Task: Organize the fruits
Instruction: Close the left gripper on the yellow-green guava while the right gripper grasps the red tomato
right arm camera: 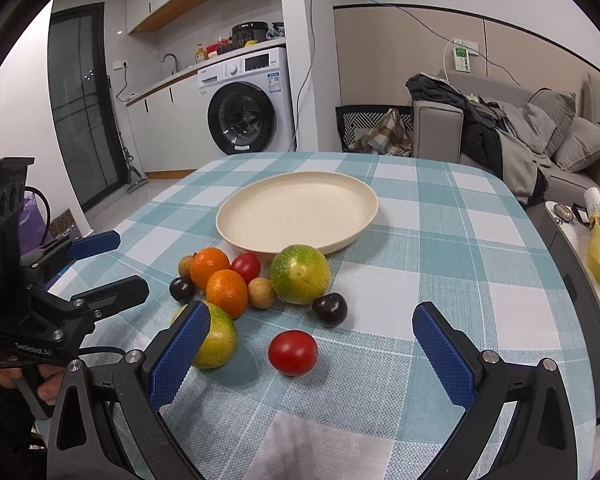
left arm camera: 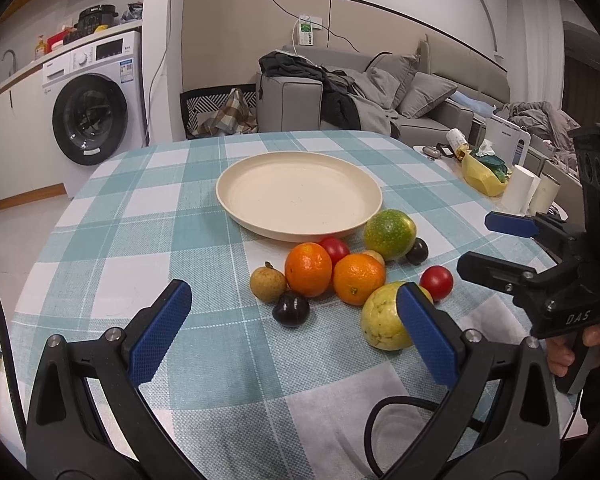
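Left tool (left arm camera: 296, 320) spread wide, right tool (right arm camera: 312, 340) spread wide, both empty

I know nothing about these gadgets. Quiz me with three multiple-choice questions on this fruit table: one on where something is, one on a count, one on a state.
1. Where is the fruit?
A. On the plate
B. On the tablecloth in front of the plate
C. On the sofa

2. How many oranges?
A. One
B. Two
C. Four

3. How are both tongs?
A. Open, holding nothing
B. Shut on a tomato
C. Shut on the plate

Answers:
1 B: the plate is bare, and the fruit lies on the tablecloth.
2 B: two oranges sit side by side.
3 A: the left tongs and right tongs gape with nothing between them.
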Demonstrator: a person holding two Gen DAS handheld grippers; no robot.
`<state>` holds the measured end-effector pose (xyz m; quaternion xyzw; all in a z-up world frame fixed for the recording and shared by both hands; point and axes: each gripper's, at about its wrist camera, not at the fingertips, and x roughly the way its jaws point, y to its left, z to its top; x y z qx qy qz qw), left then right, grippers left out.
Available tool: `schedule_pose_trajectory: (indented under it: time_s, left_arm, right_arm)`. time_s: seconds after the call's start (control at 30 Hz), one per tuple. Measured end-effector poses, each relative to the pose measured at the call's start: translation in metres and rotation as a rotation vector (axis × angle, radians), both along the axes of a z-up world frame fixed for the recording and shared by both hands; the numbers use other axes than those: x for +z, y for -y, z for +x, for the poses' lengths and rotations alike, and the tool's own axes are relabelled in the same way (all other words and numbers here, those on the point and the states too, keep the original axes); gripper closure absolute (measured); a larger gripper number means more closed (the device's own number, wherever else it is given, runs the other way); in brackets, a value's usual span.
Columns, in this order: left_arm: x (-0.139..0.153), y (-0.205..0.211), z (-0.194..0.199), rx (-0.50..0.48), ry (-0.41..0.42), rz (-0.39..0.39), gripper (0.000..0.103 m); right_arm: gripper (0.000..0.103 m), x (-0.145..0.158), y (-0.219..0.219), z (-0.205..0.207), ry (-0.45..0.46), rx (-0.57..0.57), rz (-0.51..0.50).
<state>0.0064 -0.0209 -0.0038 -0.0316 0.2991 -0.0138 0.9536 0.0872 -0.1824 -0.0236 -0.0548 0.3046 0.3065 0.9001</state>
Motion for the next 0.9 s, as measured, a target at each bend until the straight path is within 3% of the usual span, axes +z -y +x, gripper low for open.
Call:
schedule_pose_trajectory:
  time_s: [0.23,0.37,0.53,0.9]
  left_arm:
    - [-0.006,0.013,0.006,-0.054,-0.052,-0.015,0.001]
    - [-0.010,0.027,0.007,-0.101,-0.073,0.020,0.001]
    - [-0.014,0.042,0.010,-0.174,-0.098,0.027,0.002]
    - [-0.027,0.051,0.024,-0.245,-0.193,0.011,0.022]
  right_arm:
    - [0.002,-0.016,0.007,0.019,-0.127,-0.036,-0.057]
    - [0.016,-0.022,0.006,0.024,-0.180,-0.009,-0.091]
    - [0.025,-0.030,-0.001,0.024,-0.226,0.044,-0.091]
    - [0.038,-0.033,-0.013,0.027,-0.242,0.081,-0.115]
